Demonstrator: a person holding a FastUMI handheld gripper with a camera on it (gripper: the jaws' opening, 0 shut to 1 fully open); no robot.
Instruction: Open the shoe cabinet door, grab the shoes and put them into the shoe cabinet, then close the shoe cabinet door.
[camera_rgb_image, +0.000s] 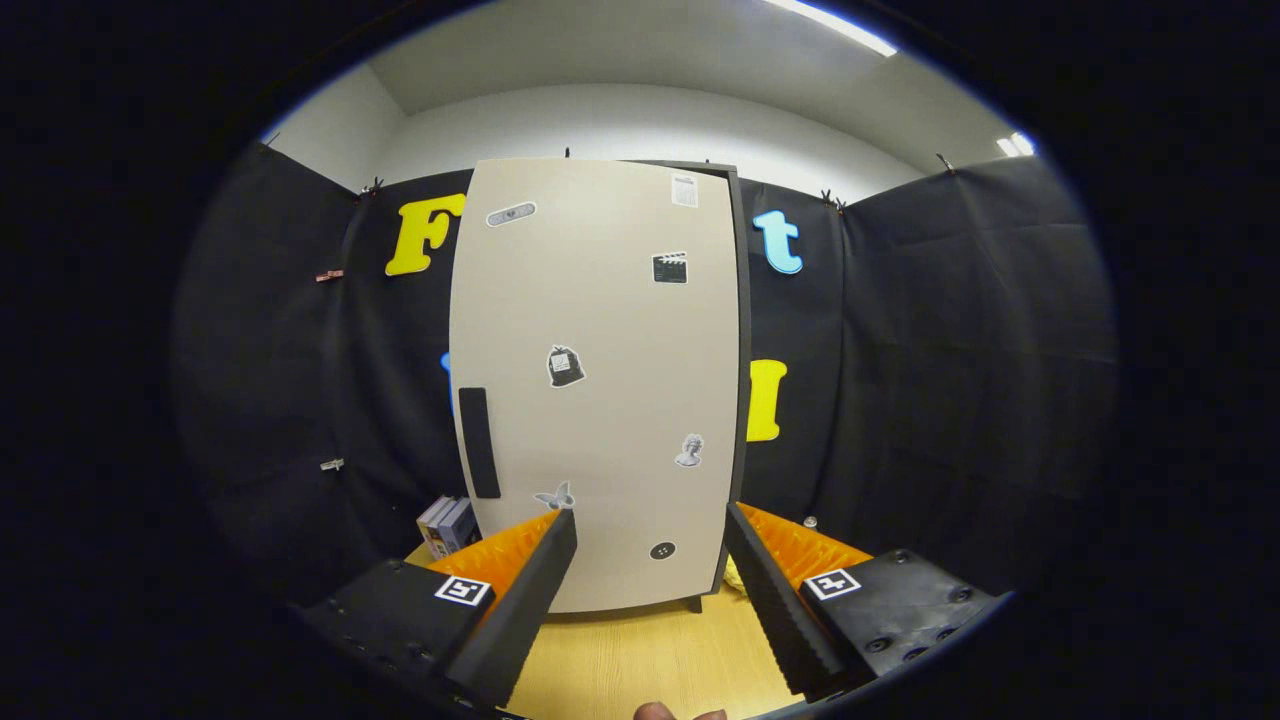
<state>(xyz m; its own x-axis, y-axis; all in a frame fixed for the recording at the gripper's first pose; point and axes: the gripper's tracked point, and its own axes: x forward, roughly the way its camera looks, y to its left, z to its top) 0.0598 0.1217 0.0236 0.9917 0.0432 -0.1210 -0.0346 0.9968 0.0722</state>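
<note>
While the gripper (650, 525) stands open and empty, the closed shoe cabinet door (600, 380) rises just beyond its fingers.

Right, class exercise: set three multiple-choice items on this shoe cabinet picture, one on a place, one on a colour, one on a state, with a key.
1. Where is the black handle on the cabinet door?
A. near its left edge
B. at its middle
C. along its top

2. What colour is the door?
A. beige
B. red
C. blue

3. How do the gripper's fingers stand?
A. shut on the handle
B. spread apart, holding nothing
C. shut on a shoe

Key: 1 A, the handle sits by the left edge of the cabinet door; 2 A, the panel is beige; 3 B, the gripper shows a wide gap with the door beyond it.
</note>
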